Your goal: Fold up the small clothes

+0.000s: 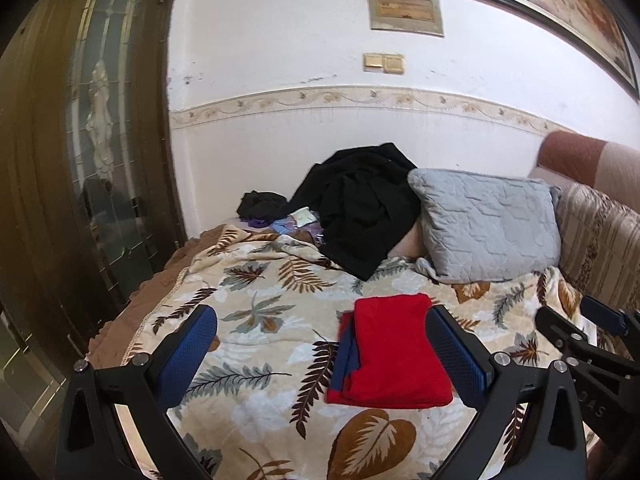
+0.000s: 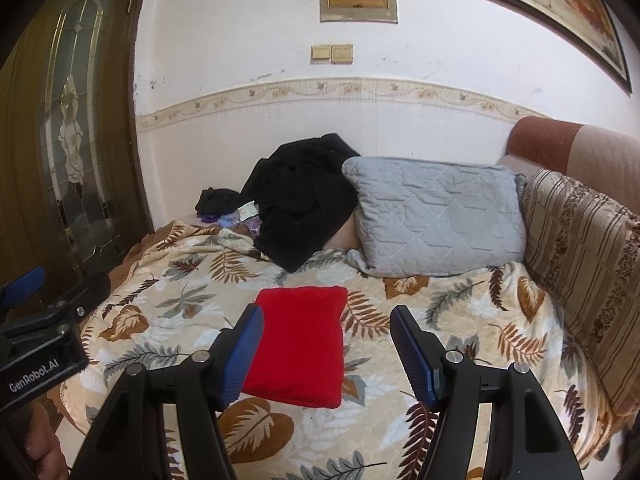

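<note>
Red folded garment [image 1: 390,352] lies flat mid-bed on the leaf-print blanket [image 1: 256,280]; left claw [image 1: 320,344] and right claw [image 2: 326,350] both spread, empty, above the near edge.

"genrobot.ai" in white on black body of left tongs [image 2: 22,292], right wrist view.

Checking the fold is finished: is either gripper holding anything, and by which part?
Nothing is held. The left gripper and right gripper are both open, off the folded red cloth.

White wall [image 1: 280,40], dark glazed door [image 1: 80,120], leaf-patterned bed cover [image 2: 460,320].
</note>
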Demonstrator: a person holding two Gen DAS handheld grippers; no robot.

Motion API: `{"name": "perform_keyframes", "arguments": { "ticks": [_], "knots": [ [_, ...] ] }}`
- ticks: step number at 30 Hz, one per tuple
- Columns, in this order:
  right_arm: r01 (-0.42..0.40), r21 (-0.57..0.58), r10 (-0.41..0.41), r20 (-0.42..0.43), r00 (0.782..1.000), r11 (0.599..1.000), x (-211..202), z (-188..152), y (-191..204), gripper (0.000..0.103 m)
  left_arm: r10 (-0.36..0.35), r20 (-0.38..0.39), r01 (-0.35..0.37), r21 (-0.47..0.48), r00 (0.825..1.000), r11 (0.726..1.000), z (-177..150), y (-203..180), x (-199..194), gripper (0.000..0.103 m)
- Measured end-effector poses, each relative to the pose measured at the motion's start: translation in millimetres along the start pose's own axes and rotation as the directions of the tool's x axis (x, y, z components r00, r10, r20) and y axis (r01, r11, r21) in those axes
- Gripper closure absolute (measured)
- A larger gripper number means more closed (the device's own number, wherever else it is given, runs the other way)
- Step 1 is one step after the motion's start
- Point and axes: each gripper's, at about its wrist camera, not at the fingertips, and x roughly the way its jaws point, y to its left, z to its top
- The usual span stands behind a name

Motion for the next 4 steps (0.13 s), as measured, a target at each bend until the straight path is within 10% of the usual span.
{"name": "perform_keyframes", "arguments": {
  "ticks": [4],
  "knots": [
    [-0.028, 0.018, 0.028, -0.045, 0.999, 0.999, 27.8, -3.5, -10.2, 0.033, -0.033, -0.005, 0.033, 0.039, 0.999, 0.999, -4.8, -12.1, 16.2, 0.000]
  ]
}}
